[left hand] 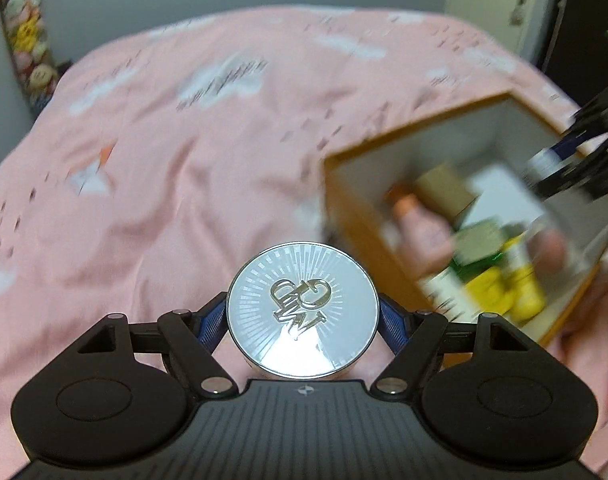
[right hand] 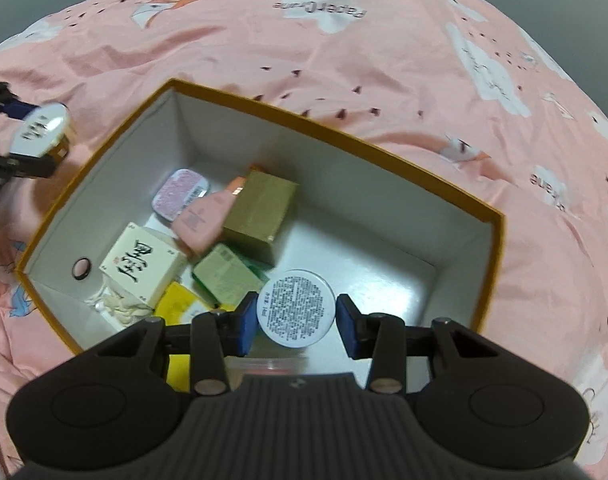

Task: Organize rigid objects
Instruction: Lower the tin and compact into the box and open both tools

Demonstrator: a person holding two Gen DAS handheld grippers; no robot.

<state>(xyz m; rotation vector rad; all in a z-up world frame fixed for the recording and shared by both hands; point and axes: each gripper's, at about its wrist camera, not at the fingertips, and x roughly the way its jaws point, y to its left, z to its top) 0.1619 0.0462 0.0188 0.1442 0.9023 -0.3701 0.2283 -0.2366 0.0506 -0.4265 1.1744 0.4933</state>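
Note:
My left gripper is shut on a round silver-lidded jar and holds it above the pink bed cover, left of the orange box. In the right wrist view the same jar shows at the far left, outside the box. My right gripper is over the orange box. A round white jar with printed text sits between its blue pads. The left pad touches the jar; a small gap shows at the right pad. The box holds several small cartons and a pink bottle.
The pink bed cover with cloud prints fills both views. In the box lie a white carton with black characters, a gold-brown carton, a green carton, a yellow pack and a pink tin. A door stands at far right.

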